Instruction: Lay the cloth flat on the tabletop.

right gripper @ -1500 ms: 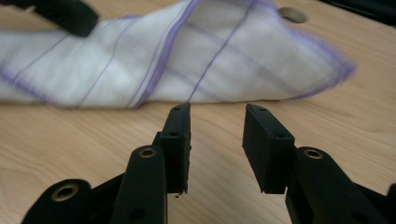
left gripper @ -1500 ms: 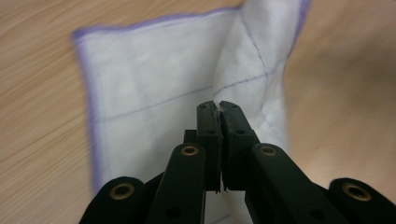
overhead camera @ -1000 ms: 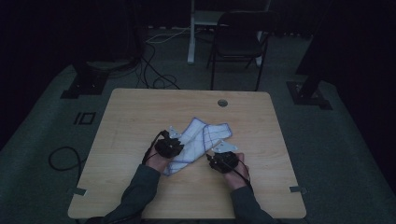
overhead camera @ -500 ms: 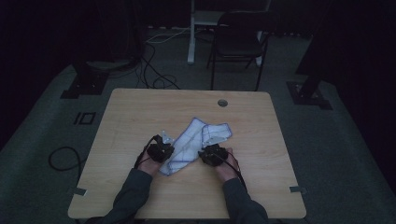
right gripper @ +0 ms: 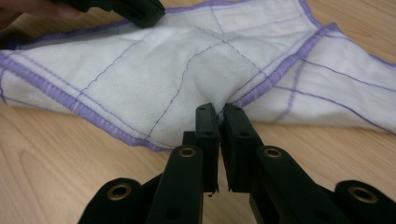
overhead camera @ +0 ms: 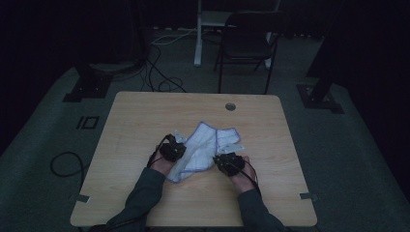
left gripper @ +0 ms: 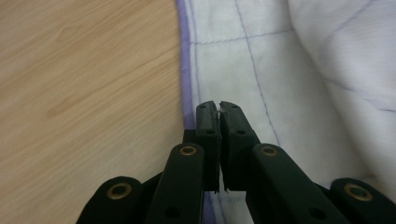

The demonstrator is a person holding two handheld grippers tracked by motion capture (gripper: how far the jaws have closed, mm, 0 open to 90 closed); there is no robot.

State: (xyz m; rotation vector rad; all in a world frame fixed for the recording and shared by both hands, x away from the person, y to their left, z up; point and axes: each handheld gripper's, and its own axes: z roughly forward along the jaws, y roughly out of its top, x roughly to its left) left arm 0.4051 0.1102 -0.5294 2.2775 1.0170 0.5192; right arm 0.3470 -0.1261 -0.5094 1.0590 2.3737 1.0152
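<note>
- Closest to the camera in the high view, two sleeved forearms are coming in from the bottom edge, each hand carrying a black gripper over the wooden table (overhead camera: 125,121).
- The left gripper (overhead camera: 172,150) is sitting at the near left edge of the cloth (overhead camera: 208,147); in the left gripper view its jaws are pressing together just inside the purple hem, with a sliver of white fabric pinched between the tips, so it is clenching the cloth (left gripper: 280,56).
- The right gripper (overhead camera: 228,162) is sitting at the cloth's near right side; in the right gripper view its jaws are closing on a bunched fold where a purple hem runs down to the tips, so it too is gripping the cloth (right gripper: 177,70).
- The cloth is lying rumpled near the middle of the table, between the two grippers and reaching beyond them; it is white with thin purple grid lines and a purple stitched border.
- In the right gripper view the other gripper (right gripper: 140,10) is showing at the top left, at the cloth's far edge, with a bit of a hand beside it.
- Farther along the table a small round hole (overhead camera: 230,106) is sitting near the far edge.
- Beyond the table a dark chair (overhead camera: 246,48) is standing on the floor, with cables (overhead camera: 154,72) trailing to its left.
</note>
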